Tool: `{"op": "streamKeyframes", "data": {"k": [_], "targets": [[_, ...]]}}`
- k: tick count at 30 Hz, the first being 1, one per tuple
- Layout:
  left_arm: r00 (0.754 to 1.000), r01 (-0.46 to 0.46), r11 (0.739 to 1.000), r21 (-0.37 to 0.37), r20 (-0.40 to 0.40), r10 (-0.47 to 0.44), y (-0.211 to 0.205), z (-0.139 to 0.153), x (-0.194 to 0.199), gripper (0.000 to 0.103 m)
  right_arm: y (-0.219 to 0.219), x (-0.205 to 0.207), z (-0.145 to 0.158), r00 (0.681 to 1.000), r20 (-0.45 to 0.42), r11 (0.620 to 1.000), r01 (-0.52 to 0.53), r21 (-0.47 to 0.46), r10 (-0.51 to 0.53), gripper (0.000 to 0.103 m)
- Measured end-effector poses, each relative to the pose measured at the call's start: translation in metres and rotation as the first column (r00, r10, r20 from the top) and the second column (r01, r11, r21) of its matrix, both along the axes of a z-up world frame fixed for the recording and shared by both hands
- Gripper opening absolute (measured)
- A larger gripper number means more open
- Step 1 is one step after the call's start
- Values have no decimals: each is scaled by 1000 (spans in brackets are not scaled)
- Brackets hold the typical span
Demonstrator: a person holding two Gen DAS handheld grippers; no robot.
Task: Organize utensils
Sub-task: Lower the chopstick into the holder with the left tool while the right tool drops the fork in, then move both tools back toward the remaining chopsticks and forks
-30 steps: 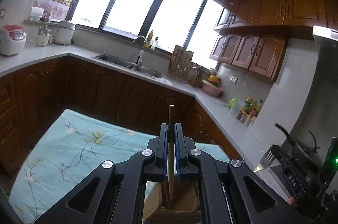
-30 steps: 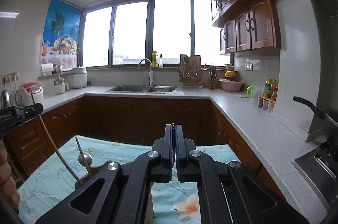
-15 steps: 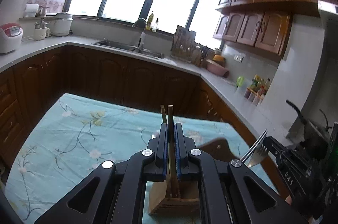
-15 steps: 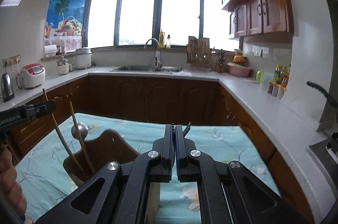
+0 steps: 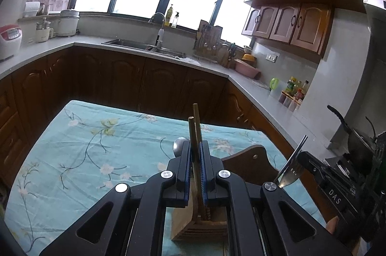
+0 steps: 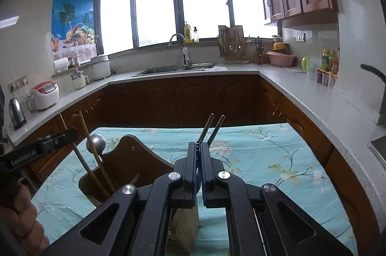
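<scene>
My left gripper is shut on a wooden chopstick that stands upright, its lower end in the wooden utensil holder below the jaws. A second chopstick and a metal spoon stand in the holder. My right gripper is shut on a metal fork whose handles point up and away; the fork shows in the left wrist view, tines down. The holder's dark curved back lies left of the right gripper, with the chopsticks and spoon.
The holder stands on a table with a light blue floral cloth. Brown cabinets and a grey counter with a sink ring the table. A pan handle is at the right.
Both grippers have tilted down, so the table and holder come into view. The chopstick has gone lower into the holder. The fork stays in the right gripper.
</scene>
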State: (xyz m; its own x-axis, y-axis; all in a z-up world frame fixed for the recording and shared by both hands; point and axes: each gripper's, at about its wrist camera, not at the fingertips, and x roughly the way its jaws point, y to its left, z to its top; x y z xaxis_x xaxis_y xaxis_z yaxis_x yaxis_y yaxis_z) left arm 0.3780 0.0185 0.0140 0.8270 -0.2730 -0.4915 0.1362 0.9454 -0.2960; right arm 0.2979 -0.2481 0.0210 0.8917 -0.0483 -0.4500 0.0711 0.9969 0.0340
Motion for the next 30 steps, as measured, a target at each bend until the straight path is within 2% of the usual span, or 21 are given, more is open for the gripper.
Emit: {"op": "streamKeyframes", "data": {"k": [12,14,16,21,23,25,27,30], "targets": [[1000,-1,1000,5,-9,1,-3,-3,3,7,2,-1,4,1000,3,1000,-11,29,11,7],[1000,-2,1000,6,-11,2,-4,-5,3,10,2,-1,4,1000,5,999,-14,33,14,8],[1000,-7,1000,6,-12,7,-4,-5,2,18,0,-1,5,1000,8,999,-12,35,12,8],[1000,-9,1000,3,-8,9,-4,-2,-3,23,-4,-7,9,1000,29,998,-12,66,10,32],[1000,-11,1000,8,-10,11,-5,-1,-5,35,-5,-9,11,999,35,998,-11,70,9,34],[1000,-20,1000,12,-5,20,-4,0,-10,50,-6,-12,13,999,42,997,-12,76,9,41],[1000,-22,1000,11,-2,22,-3,1,-16,53,-7,-17,17,999,53,996,-13,88,8,53],[1000,-23,1000,15,-4,23,1,1,-26,59,-9,-25,23,997,72,995,-13,102,6,64]]}}
